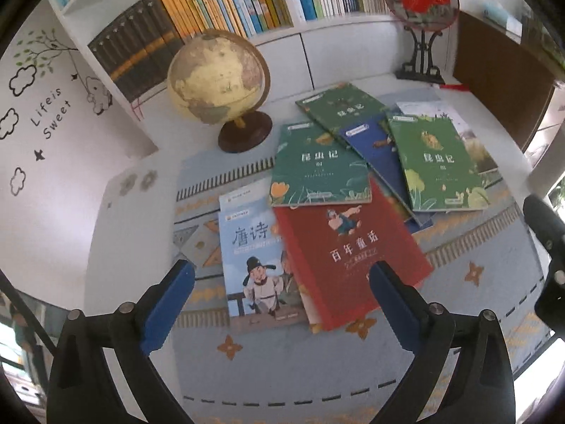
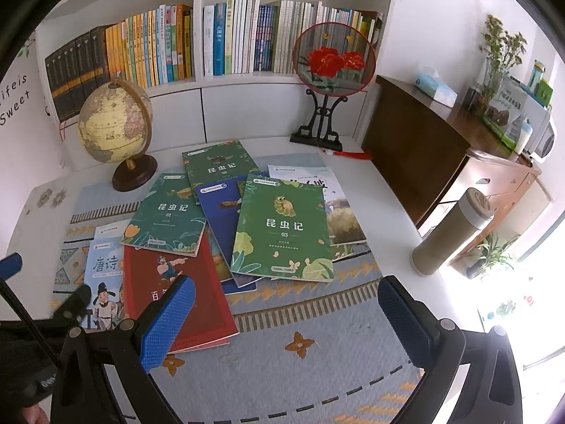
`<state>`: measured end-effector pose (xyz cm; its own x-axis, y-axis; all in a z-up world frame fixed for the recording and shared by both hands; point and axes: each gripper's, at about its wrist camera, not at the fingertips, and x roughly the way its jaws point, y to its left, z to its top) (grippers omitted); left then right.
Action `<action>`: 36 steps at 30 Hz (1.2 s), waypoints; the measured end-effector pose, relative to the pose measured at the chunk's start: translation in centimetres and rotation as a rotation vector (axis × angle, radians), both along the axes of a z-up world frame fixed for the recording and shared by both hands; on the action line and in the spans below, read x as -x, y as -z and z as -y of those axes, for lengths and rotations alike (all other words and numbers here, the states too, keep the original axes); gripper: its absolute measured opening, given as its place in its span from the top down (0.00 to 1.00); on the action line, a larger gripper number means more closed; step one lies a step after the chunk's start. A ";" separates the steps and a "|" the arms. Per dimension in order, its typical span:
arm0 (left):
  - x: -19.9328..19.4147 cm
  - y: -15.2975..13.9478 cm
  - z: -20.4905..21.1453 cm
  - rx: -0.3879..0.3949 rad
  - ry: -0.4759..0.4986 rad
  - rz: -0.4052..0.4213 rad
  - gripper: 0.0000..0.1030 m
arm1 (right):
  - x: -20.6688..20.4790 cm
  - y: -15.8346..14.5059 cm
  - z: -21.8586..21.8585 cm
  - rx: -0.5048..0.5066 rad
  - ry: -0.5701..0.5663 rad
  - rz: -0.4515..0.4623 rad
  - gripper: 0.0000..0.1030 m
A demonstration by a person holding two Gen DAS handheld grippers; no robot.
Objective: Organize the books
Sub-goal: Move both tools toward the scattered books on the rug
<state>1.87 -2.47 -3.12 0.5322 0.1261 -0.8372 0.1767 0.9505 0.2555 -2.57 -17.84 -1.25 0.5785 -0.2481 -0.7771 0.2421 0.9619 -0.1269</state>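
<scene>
Several books lie fanned out on a patterned mat (image 1: 300,371). A red book (image 1: 349,254) (image 2: 183,289) overlaps a light blue poetry book (image 1: 254,265) (image 2: 102,282). Behind them lie a teal-green book marked 01 (image 1: 317,169) (image 2: 166,215), a green book marked 03 (image 1: 438,162) (image 2: 282,229), a dark blue book (image 1: 374,148) (image 2: 222,208) and a further green book (image 1: 339,106) (image 2: 219,166). My left gripper (image 1: 282,304) hovers open over the near edges of the red and light blue books. My right gripper (image 2: 286,321) is open above the mat, holding nothing.
A globe (image 1: 219,77) (image 2: 113,123) stands at the back left, a fan ornament on a black stand (image 2: 332,67) at the back right. A filled white bookshelf (image 2: 197,46) rises behind. A beige flask (image 2: 452,233) stands at the table's right edge beside a wooden cabinet (image 2: 423,148).
</scene>
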 end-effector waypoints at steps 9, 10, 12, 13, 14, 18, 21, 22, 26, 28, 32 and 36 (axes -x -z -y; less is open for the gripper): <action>1.2 -1.4 0.0 0.069 0.020 0.066 0.04 | 0.4 -0.1 -0.2 -0.014 0.006 0.015 0.00; 1.3 -1.3 0.0 0.083 0.038 0.055 0.04 | 0.4 -0.1 -0.2 -0.016 0.006 0.015 0.00; 1.4 -0.8 0.3 0.113 0.069 0.015 0.04 | 0.4 -0.1 -0.2 -0.015 0.006 0.013 0.00; 1.4 -0.7 0.3 0.110 0.063 0.011 0.04 | 0.4 -0.1 -0.2 -0.016 0.007 0.014 0.00; 1.4 -0.6 0.3 0.103 0.054 0.022 0.04 | 0.4 -0.1 -0.3 -0.016 0.007 0.015 0.00; 1.4 -0.7 0.2 0.103 0.062 0.028 0.04 | 0.4 -0.1 -0.3 -0.011 0.010 0.018 0.00; 1.4 -1.0 -0.4 0.150 0.058 0.035 0.04 | 0.5 -0.2 -0.2 -0.011 0.014 0.024 0.00; 1.3 -1.1 -0.6 0.157 0.055 0.033 0.04 | 0.5 -0.2 -0.2 -0.011 0.017 0.026 0.00; 1.1 -0.9 -0.8 0.164 0.054 0.019 0.04 | 0.6 -0.4 -0.3 -0.014 0.016 0.030 0.00; 1.2 -1.0 -0.9 0.163 0.056 0.027 0.04 | 0.6 -0.5 -0.5 -0.010 0.012 0.033 0.00; 1.7 -1.7 -0.9 0.125 0.048 0.078 0.04 | 0.7 -0.6 -0.9 -0.007 0.005 0.037 0.00; 1.9 -2.3 -1.1 0.127 0.050 0.099 0.04 | 0.8 -0.9 -1.2 -0.010 0.002 0.046 0.00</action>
<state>-0.03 -1.34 -0.82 0.6158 -0.0063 -0.7878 0.2049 0.9668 0.1524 -3.34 -16.66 -0.34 0.6132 -0.2417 -0.7521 0.2495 0.9626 -0.1059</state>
